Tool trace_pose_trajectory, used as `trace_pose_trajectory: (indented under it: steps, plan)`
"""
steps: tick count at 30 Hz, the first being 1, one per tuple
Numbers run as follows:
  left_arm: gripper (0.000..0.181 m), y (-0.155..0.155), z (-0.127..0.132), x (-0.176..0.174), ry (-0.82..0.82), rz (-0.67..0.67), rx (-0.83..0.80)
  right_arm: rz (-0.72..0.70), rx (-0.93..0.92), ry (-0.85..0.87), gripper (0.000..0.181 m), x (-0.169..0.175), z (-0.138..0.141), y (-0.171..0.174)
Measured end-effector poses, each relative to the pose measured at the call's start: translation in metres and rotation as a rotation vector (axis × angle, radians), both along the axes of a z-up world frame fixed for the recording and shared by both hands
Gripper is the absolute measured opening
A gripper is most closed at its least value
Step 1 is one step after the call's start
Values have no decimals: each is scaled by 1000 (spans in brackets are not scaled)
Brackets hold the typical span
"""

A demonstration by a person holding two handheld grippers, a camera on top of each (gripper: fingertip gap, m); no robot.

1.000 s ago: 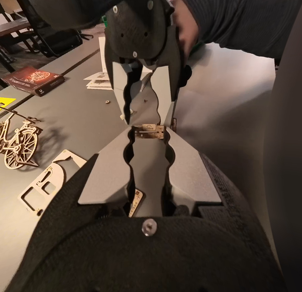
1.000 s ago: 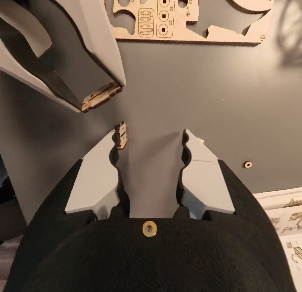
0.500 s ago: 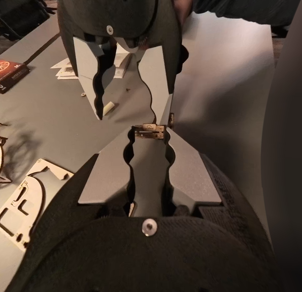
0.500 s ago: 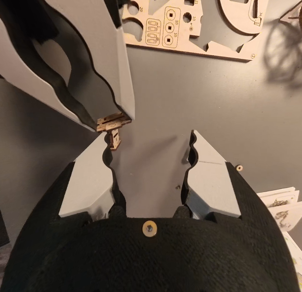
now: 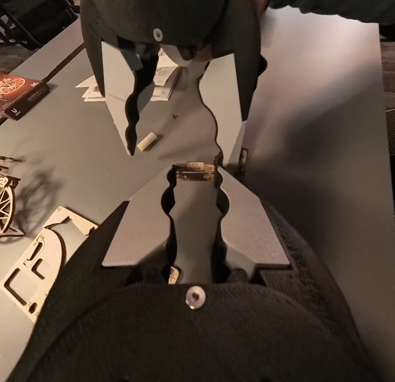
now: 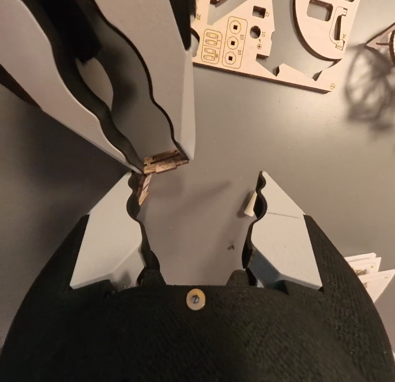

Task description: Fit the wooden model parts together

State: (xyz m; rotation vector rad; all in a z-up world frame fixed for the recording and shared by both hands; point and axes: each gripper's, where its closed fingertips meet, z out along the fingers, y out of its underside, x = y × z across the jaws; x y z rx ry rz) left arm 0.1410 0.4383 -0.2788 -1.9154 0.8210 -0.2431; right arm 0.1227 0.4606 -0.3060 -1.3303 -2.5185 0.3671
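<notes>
My left gripper [image 5: 195,171] is shut on a small layered wooden block [image 5: 195,173], held above the grey table [image 5: 74,153]. In the right wrist view it comes in from the upper left with the block [image 6: 165,163] at its tips. My right gripper [image 6: 196,176] is wide open. A small flat wooden piece [image 6: 145,189] lies against the inner side of its left finger and touches the block's lower left end. In the left wrist view the right gripper [image 5: 176,154] faces me from above, with that piece [image 5: 243,160] at its right fingertip.
A cut-out wooden parts sheet [image 6: 267,51] lies on the table, also in the left wrist view [image 5: 42,254]. A wooden bicycle model [image 5: 6,196], a dark box [image 5: 19,93], instruction leaflets [image 5: 162,81] and a small white stick [image 5: 147,144] lie around. A person's sleeve [image 5: 320,4] is behind. My left and right fingertips are right by each other.
My right gripper has moved closer to the left one, bringing the small flat piece from clear of the block up against its end. My left gripper still holds the block.
</notes>
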Motion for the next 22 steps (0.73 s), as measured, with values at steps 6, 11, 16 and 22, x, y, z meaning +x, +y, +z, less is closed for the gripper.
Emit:
trace_pose_trajectory:
  steps: [6, 11, 16, 22]
  plan:
    - [34, 3, -1, -15, 46, 84, 13, -23, 0, 42, 110, -3, 2, 3]
    - [34, 0, 9, -30, -11, 140, 39, -70, -66, 140, 105, -10, 11, 5]
    - [33, -3, 20, -39, -26, 177, 112, -118, -134, 242, 91, -15, 17, 7]
    - [33, -17, 72, -33, -193, 114, 391, -160, -697, 442, 42, -20, 81, -35]
